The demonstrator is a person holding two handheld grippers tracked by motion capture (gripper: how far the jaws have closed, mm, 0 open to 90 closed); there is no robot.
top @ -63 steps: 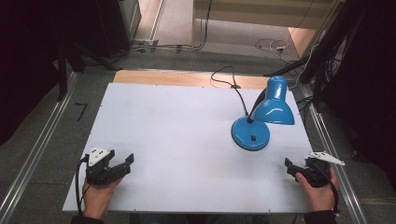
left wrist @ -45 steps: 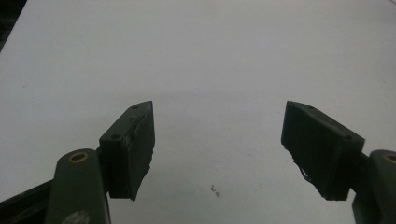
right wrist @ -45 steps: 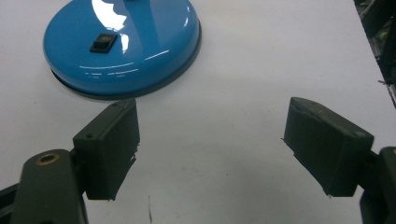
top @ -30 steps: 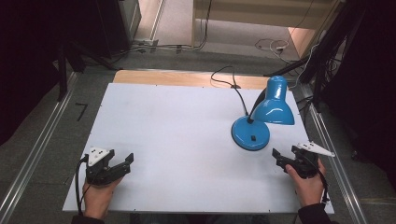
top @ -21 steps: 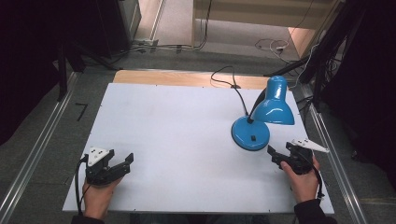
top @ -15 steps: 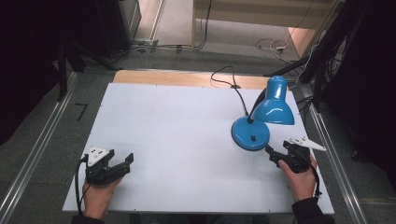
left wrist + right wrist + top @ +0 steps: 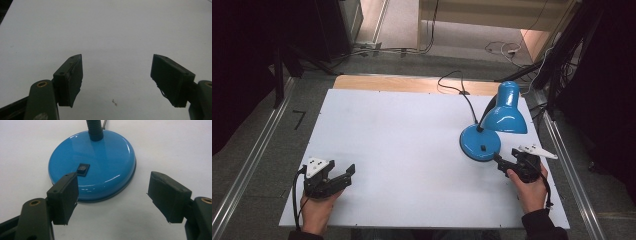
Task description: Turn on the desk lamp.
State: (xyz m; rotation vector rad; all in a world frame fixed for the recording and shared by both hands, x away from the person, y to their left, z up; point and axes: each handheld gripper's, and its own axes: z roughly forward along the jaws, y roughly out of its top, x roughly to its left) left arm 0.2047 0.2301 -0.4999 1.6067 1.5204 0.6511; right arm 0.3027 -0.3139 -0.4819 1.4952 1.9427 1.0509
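A blue desk lamp stands at the table's right, with a round base (image 7: 480, 142), a black gooseneck and a blue shade (image 7: 506, 114) tilted down to the right. A small black rocker switch (image 7: 83, 168) sits on the near part of the base (image 7: 105, 157). My right gripper (image 7: 506, 159) is open just in front of and to the right of the base. In the right gripper view its fingertips (image 7: 112, 187) straddle the base's near rim, the left jaw just below the switch, touching nothing. My left gripper (image 7: 343, 172) rests open at the front left, and its jaws (image 7: 116, 68) hold nothing.
The white table top (image 7: 402, 130) has a wooden strip (image 7: 387, 82) along its far edge. The lamp's black cord (image 7: 457, 90) loops off the back. Metal rails (image 7: 247, 175) run along both sides, and the right one lies close to my right hand.
My right gripper has moved from the table's right edge leftward and forward up to the lamp base. The left gripper and the lamp have not moved.
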